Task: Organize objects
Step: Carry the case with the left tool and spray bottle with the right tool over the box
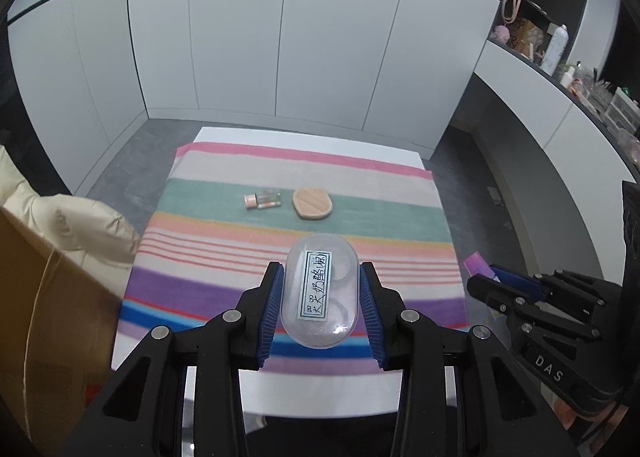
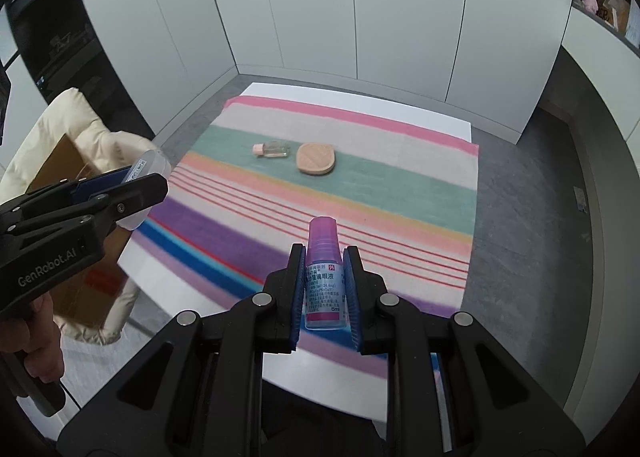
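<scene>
Cardboard box cut off; shelf clutter indistinct

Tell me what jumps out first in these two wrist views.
Each gripper carries something above the striped cloth: the left gripper is clamped on a clear oval case with a handwritten label, the right gripper on a small eye-drop bottle with a pink cap. Two things lie on the cloth's green band, a small glass bottle on its side and, beside it, a tan powder puff.
</scene>
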